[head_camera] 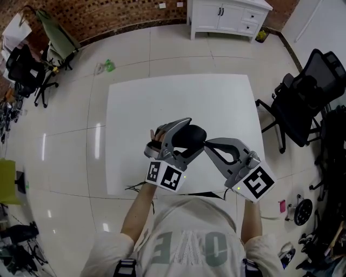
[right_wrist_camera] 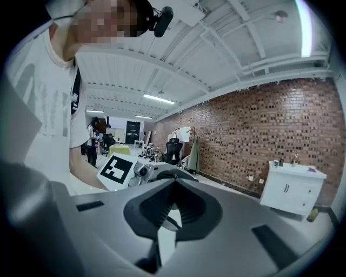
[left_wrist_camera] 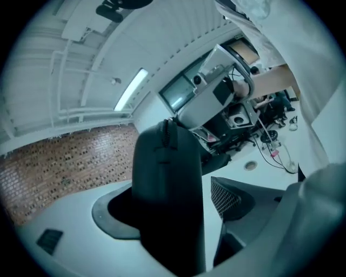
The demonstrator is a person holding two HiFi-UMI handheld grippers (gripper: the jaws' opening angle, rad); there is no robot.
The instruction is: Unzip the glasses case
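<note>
A black glasses case (head_camera: 190, 135) hangs above the white table (head_camera: 178, 94), between the wide jaws of my left gripper (head_camera: 195, 133). In the left gripper view the case (left_wrist_camera: 167, 200) stands on end against one jaw, and a thin strip of light separates it from the meshed pad (left_wrist_camera: 230, 196). So my left gripper (left_wrist_camera: 173, 211) is open around it. My right gripper (head_camera: 207, 144) meets the case's right end from the right. Its jaws (right_wrist_camera: 172, 203) are shut on a thin dark tab, apparently the zipper pull. The case (right_wrist_camera: 174, 174) sits just past them.
The table's near edge (head_camera: 162, 190) is at the person's waist. A black office chair (head_camera: 303, 108) stands right of the table, a white cabinet (head_camera: 227, 16) at the far wall, and more chairs and bags (head_camera: 32, 70) at the far left.
</note>
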